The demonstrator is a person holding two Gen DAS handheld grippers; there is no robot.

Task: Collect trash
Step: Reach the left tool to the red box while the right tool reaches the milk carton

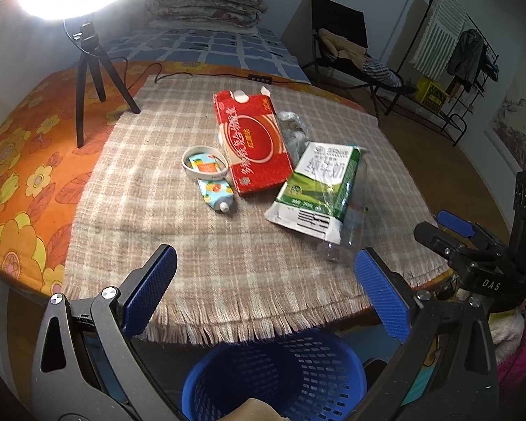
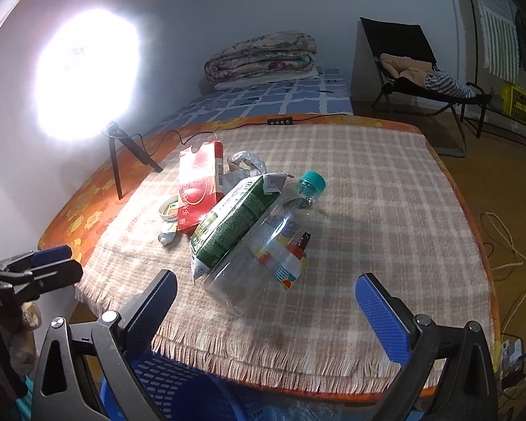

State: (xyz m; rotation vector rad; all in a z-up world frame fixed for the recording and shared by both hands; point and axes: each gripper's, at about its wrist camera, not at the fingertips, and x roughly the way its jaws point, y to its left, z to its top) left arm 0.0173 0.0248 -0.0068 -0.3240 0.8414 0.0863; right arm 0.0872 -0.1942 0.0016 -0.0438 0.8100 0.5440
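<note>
Trash lies on a checked cloth: a red carton [image 1: 254,140] [image 2: 198,186], a green-and-white milk carton [image 1: 315,189] [image 2: 233,221] leaning on a clear plastic bottle [image 2: 263,249] [image 1: 347,231] with a teal cap, a flowered tube [image 1: 214,189] [image 2: 167,233], a white ring [image 1: 204,161] [image 2: 168,208] and a crumpled wrapper [image 1: 292,129] [image 2: 245,161]. A blue mesh basket [image 1: 280,375] [image 2: 179,389] stands below the table's near edge. My left gripper [image 1: 263,291] hangs open above the basket, nothing between its pads. My right gripper [image 2: 266,312] is open just short of the bottle's base.
A ring light on a small tripod [image 1: 87,80] [image 2: 119,154] stands at the table's back left, its cable and switch [image 1: 259,78] trailing along the far edge. Behind are a bed with folded quilt [image 1: 207,7], a folding chair [image 1: 354,56] and a clothes rack [image 1: 449,52]. Cables [image 2: 508,256] lie on the floor at right.
</note>
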